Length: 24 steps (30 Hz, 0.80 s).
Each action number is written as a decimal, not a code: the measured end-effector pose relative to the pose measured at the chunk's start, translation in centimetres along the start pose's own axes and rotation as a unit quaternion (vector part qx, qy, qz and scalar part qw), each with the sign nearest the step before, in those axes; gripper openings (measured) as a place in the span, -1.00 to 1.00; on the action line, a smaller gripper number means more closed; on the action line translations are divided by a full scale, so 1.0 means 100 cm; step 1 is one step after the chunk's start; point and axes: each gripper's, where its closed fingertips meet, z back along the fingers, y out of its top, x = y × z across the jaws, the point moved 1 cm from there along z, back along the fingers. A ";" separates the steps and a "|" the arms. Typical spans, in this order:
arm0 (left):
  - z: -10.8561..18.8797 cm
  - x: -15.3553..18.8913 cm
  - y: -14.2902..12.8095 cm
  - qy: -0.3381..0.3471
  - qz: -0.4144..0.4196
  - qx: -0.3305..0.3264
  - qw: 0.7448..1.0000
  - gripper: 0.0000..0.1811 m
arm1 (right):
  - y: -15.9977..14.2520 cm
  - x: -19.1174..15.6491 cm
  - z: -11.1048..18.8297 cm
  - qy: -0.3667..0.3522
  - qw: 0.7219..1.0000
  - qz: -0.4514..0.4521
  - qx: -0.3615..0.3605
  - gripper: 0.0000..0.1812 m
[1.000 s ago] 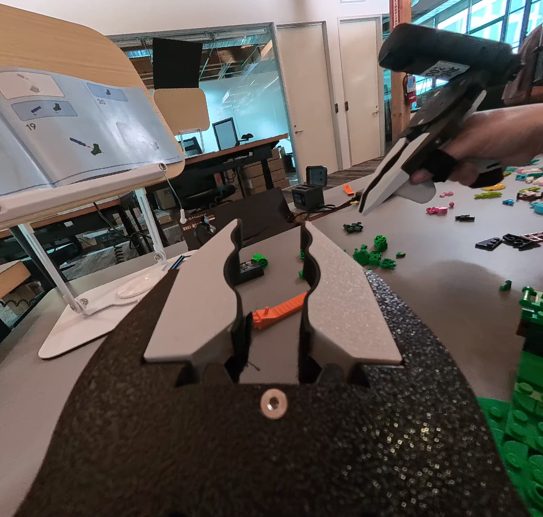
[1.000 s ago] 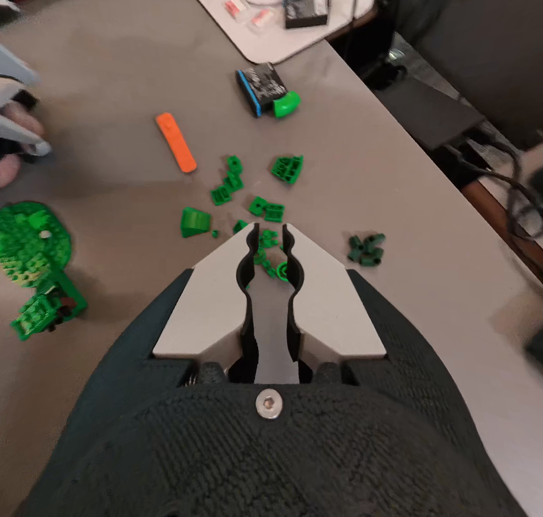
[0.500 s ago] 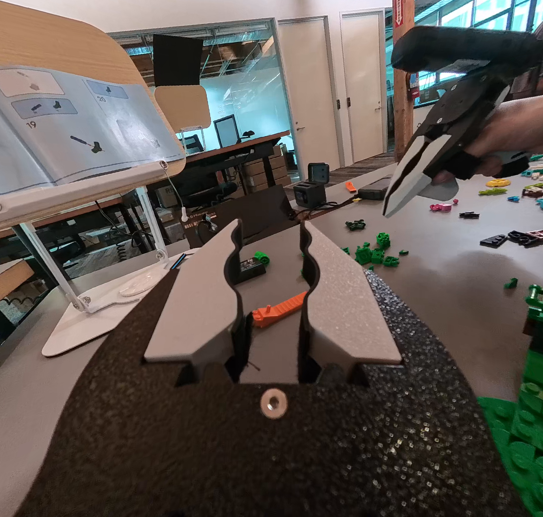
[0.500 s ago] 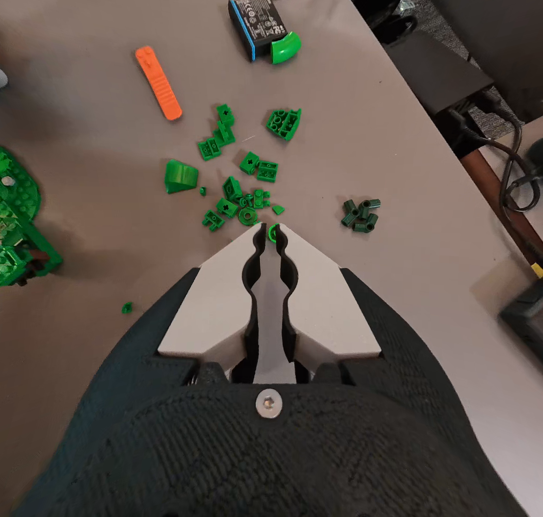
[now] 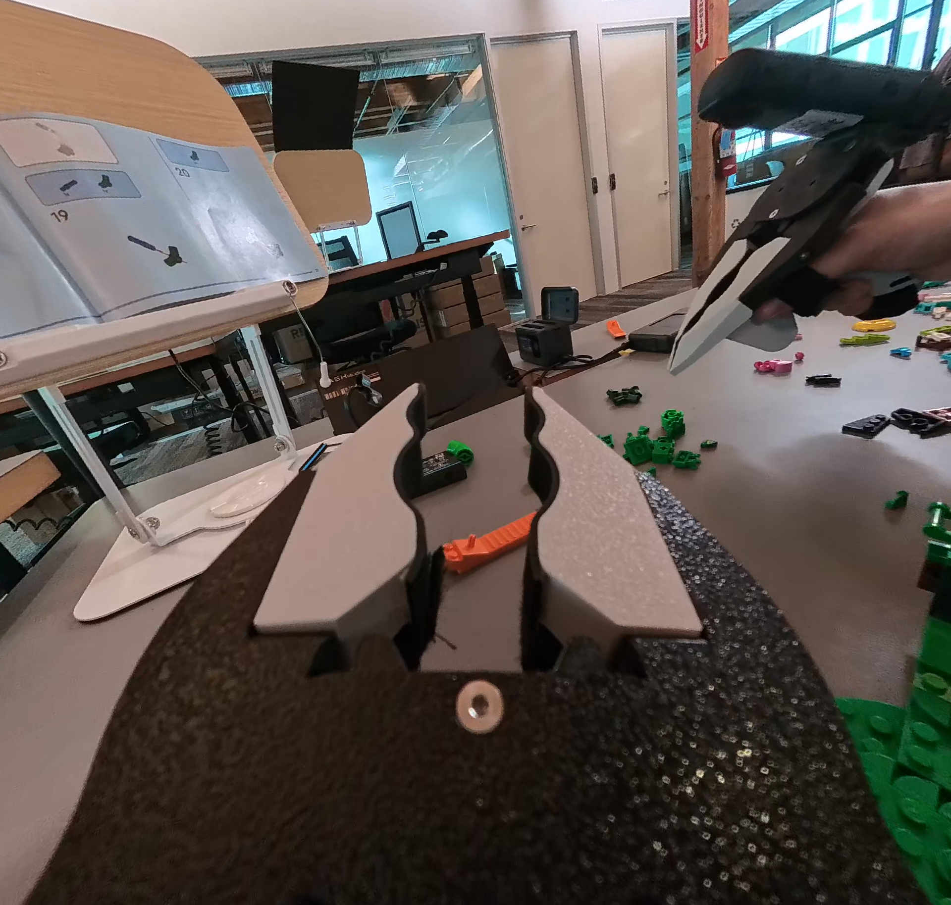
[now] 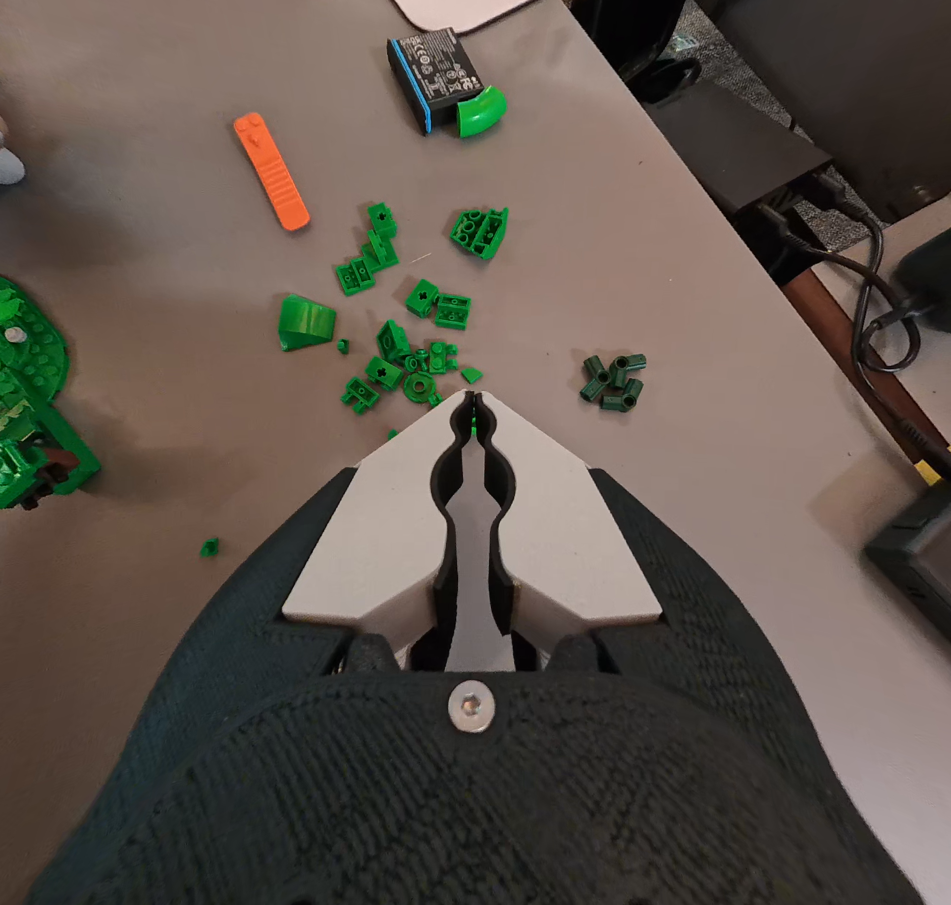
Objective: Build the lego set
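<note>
**Pinching a tiny green piece out of the loose pile**

Holding the right gripper [image 6: 469,396] nose-down over the grey table [image 6: 154,47], you are closing its tips almost together on a small bright green piece [image 6: 472,421], of which only a sliver is showing between the pads. I judge it light, stiff and slick, so it is liable to twist or pop out if you are squeezing off-centre; its flat sides look the best hold, though its shape is hidden.

Your left gripper [image 5: 474,448] is waiting low over the table with its jaws spread and nothing between them. Beyond it the orange brick separator [image 5: 486,545] is lying flat.

Crowding your tips is the scatter of green bricks [image 6: 401,325], the nearest just beside the left finger, so lifting straight up seems safest. The dark green connectors [image 6: 615,381] are lying apart to the right. A black battery [image 6: 435,80] is touching a curved green piece [image 6: 481,111] farther off. The partly built green model [image 6: 31,397] is sitting well apart at the left edge, and the instruction booklet [image 5: 134,222] is propped on its stand.
</note>
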 end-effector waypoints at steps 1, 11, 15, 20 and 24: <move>0.000 0.000 0.000 0.000 0.000 0.000 1.000 -0.61 | 0.000 0.000 0.000 0.000 1.000 0.000 0.001 -1.00; 0.015 -0.025 0.016 0.070 -0.010 0.041 0.997 -0.82 | 0.001 -0.002 -0.001 0.011 1.000 -0.006 0.006 -1.00; 0.014 -0.027 0.014 0.073 0.001 0.039 0.997 -0.82 | 0.000 -0.002 -0.001 0.010 1.000 -0.005 0.006 -1.00; 0.012 -0.024 0.012 0.066 -0.008 0.033 0.997 -0.83 | 0.010 -0.005 -0.006 0.013 0.999 -0.010 0.036 -0.96; 0.011 -0.021 0.012 0.060 -0.012 0.029 0.998 -0.83 | 0.023 -0.020 -0.021 0.045 0.995 -0.051 0.070 -0.92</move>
